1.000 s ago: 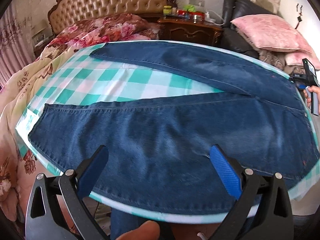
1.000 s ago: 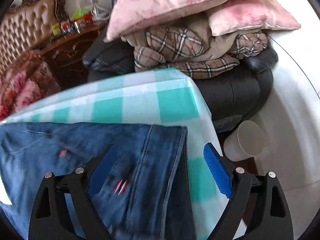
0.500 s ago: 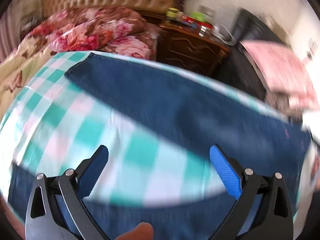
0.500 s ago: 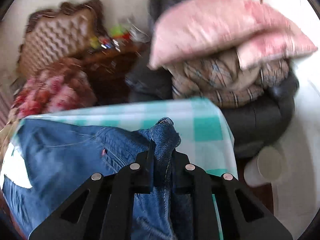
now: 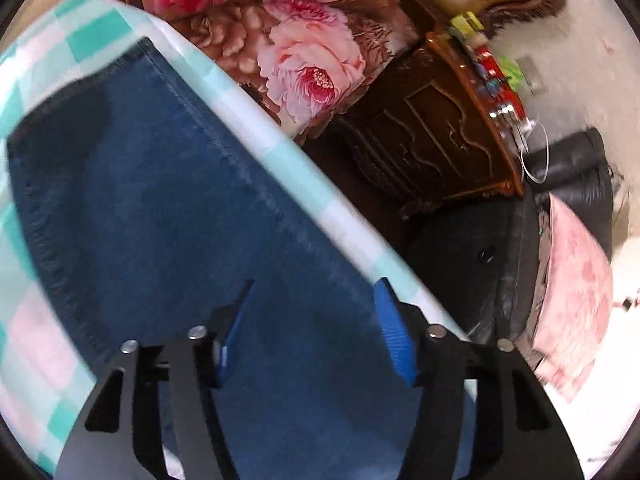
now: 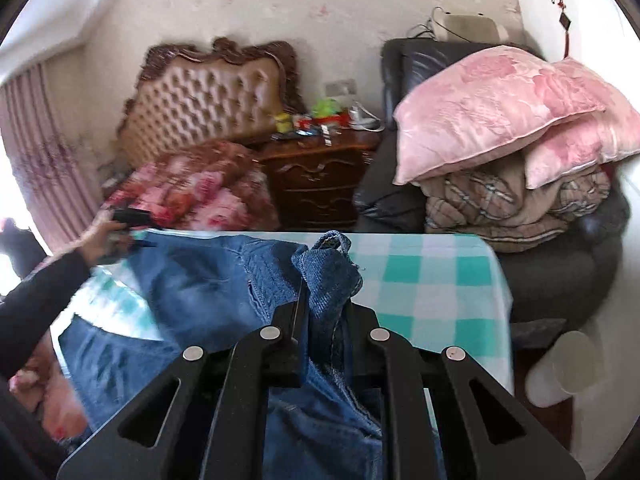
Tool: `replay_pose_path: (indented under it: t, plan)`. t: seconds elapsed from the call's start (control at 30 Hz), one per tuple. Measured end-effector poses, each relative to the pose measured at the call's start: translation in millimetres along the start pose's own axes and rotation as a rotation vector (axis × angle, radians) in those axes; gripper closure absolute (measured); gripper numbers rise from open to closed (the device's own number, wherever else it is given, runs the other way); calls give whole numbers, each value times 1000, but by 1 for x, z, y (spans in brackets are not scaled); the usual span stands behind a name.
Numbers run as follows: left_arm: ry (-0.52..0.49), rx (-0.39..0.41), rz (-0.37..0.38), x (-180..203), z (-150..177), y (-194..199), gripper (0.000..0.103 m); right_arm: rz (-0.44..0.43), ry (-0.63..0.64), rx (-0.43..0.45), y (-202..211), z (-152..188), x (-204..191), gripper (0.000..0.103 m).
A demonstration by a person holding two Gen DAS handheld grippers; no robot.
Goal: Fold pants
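Blue denim pants [image 5: 160,208] lie on a table with a green, pink and white checked cloth [image 5: 304,184]. In the left wrist view my left gripper [image 5: 316,320] is open, its blue-padded fingers spread just above the far pant leg near that leg's outer seam, close to the table's far edge. In the right wrist view my right gripper [image 6: 324,308] is shut on a bunched corner of the pants' waistband [image 6: 328,264], lifted off the cloth [image 6: 440,280]. The left gripper and hand [image 6: 120,224] show at the far left there.
A bed with a floral blanket [image 5: 304,40] and tufted headboard [image 6: 204,104] lies beyond the table. A dark wooden nightstand [image 6: 320,176] holds small items. A black armchair [image 6: 560,264] carries pink pillows [image 6: 496,108] and plaid blankets. A white bin [image 6: 568,368] stands at the table's right.
My right gripper shut on the waistband corner and lifted it. My left gripper moved from the near leg across the table to the far leg and stayed open.
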State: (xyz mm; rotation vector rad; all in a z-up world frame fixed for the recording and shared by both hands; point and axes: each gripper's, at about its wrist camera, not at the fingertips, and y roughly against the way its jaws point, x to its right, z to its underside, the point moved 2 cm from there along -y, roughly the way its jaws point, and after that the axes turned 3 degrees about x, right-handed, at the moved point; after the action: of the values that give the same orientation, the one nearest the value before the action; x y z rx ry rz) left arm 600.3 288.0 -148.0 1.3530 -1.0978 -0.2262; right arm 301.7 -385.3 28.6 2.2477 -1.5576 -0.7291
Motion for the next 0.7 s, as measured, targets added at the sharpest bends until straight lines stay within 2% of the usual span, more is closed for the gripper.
replay_pose_path:
  t: [0.07, 0.23, 0.37, 0.47, 0.5, 0.53, 0.57, 0.63, 0.7]
  plan:
    - [25, -13, -20, 2, -6, -8, 51, -38, 33, 13, 9, 6, -7, 89]
    - [69, -73, -55, 5, -11, -24, 52, -137, 86, 43, 35, 18, -16, 89]
    - [82, -101, -92, 10, -14, -32, 54, -176, 153, 39, 54, 24, -30, 89]
    - [112, -136, -95, 5, -15, -32, 70, -195, 180, 37, 68, 27, -38, 89]
    - [102, -151, -105, 3, -14, -32, 89, -198, 183, 38, 71, 27, -39, 89]
    - [92, -155, -121, 2, -14, -30, 100, -197, 183, 37, 73, 27, -39, 89]
    - [98, -152, -115, -1, -12, -25, 100, -193, 180, 38, 74, 28, -39, 89]
    - [125, -134, -53, -12, -8, -2, 100, -172, 156, 37, 77, 27, -36, 89]
    - [135, -100, 18, -26, -4, 38, 100, -149, 118, 40, 78, 25, -26, 89]
